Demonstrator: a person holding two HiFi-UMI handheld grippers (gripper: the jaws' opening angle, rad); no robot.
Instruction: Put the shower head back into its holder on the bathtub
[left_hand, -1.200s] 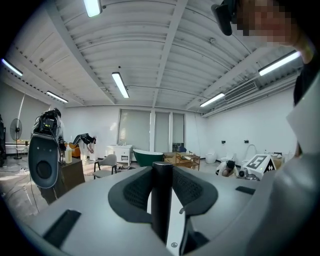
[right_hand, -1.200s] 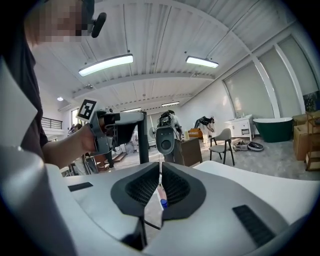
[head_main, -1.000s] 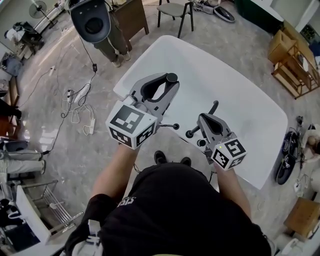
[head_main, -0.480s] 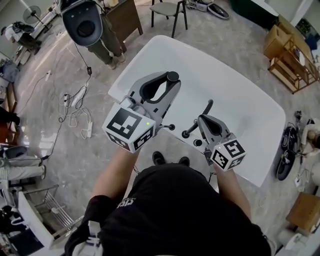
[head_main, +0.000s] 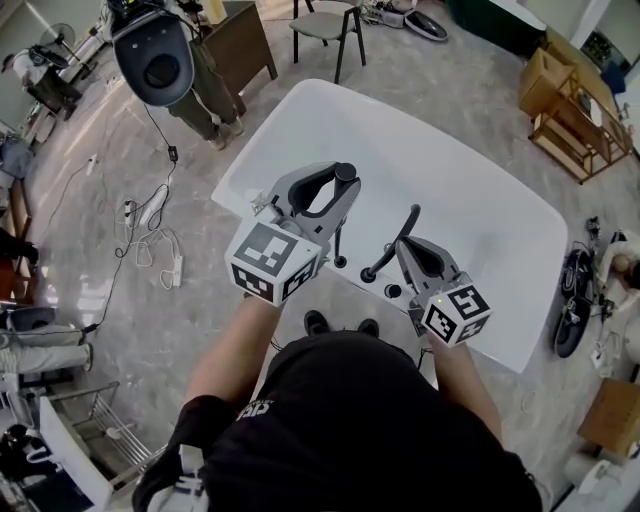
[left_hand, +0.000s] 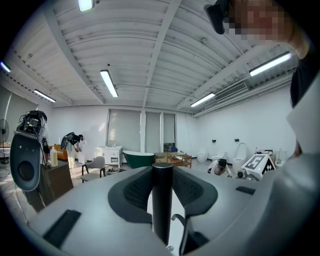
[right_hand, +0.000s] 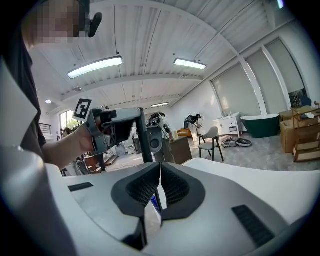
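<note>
Head view: L gripper clamps black cylindrical shower head, R gripper shut; not yet docked on white bathtub.

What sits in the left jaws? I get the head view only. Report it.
Observer: In its own view, the left gripper clamps the black shower head upright between its pad tips.
Operator: Now report the right jaws.
Observer: In its own view, the right gripper has its pads nearly together, with only a slit between them.
Operator: Tell me what lies beyond them.
Observer: The left gripper, holding the shower head upright, up and left of the slit.
</note>
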